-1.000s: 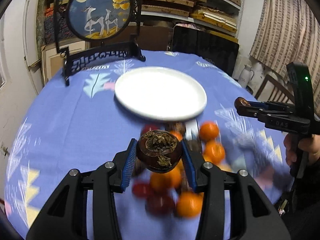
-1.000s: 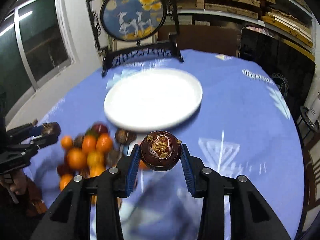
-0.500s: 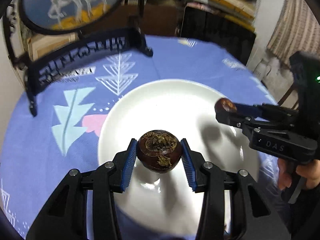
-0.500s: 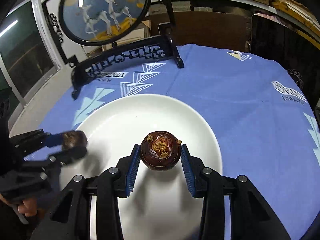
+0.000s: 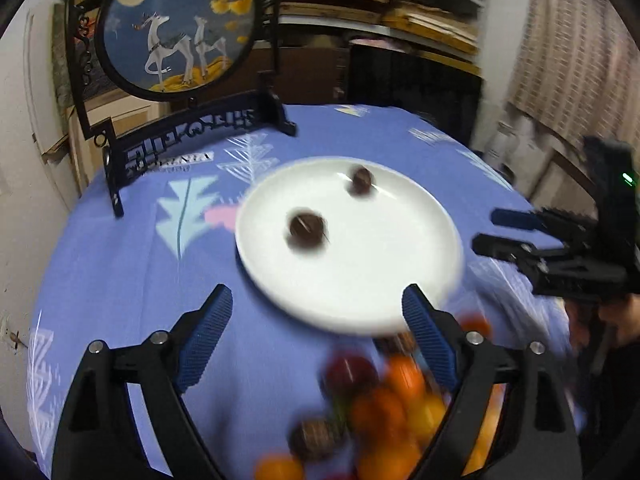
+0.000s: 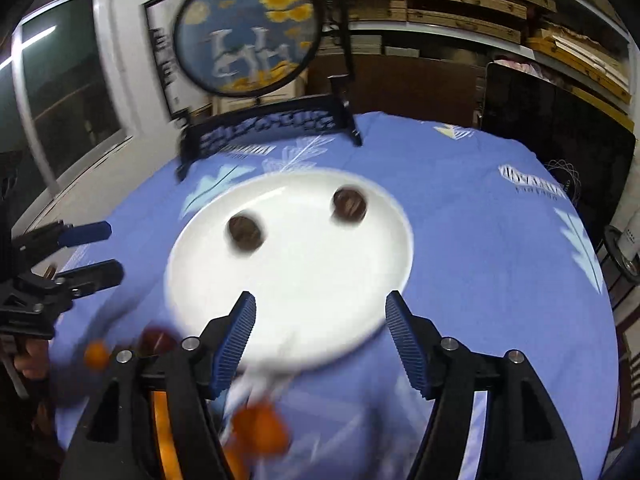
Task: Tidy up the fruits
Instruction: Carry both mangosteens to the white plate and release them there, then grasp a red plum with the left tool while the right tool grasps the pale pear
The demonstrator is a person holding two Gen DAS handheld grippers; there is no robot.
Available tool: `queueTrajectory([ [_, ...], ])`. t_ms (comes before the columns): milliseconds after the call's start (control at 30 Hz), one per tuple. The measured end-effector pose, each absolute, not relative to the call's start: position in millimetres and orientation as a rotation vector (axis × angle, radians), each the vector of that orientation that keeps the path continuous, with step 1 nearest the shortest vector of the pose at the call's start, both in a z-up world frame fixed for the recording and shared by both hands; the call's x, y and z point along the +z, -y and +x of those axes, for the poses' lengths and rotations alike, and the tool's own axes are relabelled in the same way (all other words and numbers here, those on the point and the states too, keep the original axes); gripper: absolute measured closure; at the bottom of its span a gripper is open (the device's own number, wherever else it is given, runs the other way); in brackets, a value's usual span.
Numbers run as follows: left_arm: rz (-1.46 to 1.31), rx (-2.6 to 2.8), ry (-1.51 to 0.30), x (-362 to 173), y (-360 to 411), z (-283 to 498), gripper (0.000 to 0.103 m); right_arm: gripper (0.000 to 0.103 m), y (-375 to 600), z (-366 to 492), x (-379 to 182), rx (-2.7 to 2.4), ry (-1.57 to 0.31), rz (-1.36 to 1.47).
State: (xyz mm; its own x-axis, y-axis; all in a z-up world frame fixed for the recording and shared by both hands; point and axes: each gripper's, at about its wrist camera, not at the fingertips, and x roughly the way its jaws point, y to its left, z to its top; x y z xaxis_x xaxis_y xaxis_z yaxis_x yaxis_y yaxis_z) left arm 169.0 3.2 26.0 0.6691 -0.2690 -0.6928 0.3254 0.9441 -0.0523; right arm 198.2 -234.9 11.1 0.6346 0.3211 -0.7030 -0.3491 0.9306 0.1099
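Sitting on the white plate (image 5: 400, 280) right now are two dark brown round fruits (image 5: 307, 230), a bit apart from each other, one nearer the plate's left side and the other (image 5: 362, 181) toward the far rim. In the right wrist view they show up as the same pair (image 6: 245, 233) and (image 6: 349, 204) on the plate (image 6: 320, 320).

Both tools are empty. The left gripper (image 5: 318, 336) has its blue-padded fingers spread wide with nothing between them, hanging over the plate's near edge. The right gripper (image 6: 320, 340) is also spread wide and empty, same sort of spot on its side.

The rest of the fruit pile (image 5: 384, 408) sits on the blue patterned tabletop (image 5: 120, 280) just in front of the plate: oranges, something red, another brown one, all pretty blurry. Behind the plate there's a round deer screen on a black stand (image 5: 176, 28).
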Motion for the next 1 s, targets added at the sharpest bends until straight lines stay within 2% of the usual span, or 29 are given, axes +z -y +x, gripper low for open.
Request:
queueTrajectory([
  [167, 0.171, -0.367, -0.761, 4.9, -0.8, 76.8, 0.019, 0.035, 240.4, 131.7, -1.7, 0.415, -0.803, -0.020],
  [300, 0.154, -0.375, -0.775, -16.9, -4.7, 34.6, 0.019, 0.035, 244.9, 93.2, -11.4, 0.415, -0.809, 0.024],
  [367, 0.146, -0.362, -0.783, -25.3, -6.9, 24.7, 0.025, 0.035, 247.4, 80.0, -12.8, 0.408, -0.803, 0.036],
  [433, 0.102, -0.351, -0.813, -33.6, -13.3, 25.5, 0.044, 0.035, 247.9, 69.8, -13.0, 0.407, -0.801, 0.043],
  [500, 0.048, -0.334, -0.838, -39.7, -21.1, 29.9, 0.052, 0.035, 245.1, 61.3, -13.1, 0.409, -0.800, 0.033],
  [900, -0.101, -0.337, -0.856, -59.6, -18.1, 31.7, 0.055, 0.035, 246.5, 43.6, -17.3, 0.409, -0.802, 0.032],
  [933, -0.122, -0.350, -0.855, -62.3, -18.2, 31.2, 0.063, 0.035, 245.5, 44.5, -19.0, 0.414, -0.807, 0.032],
  [1000, -0.086, -0.358, -0.840, -63.9, -8.7, 25.7, 0.067, 0.035, 241.7, 45.1, -22.3, 0.430, -0.816, 0.022],
])
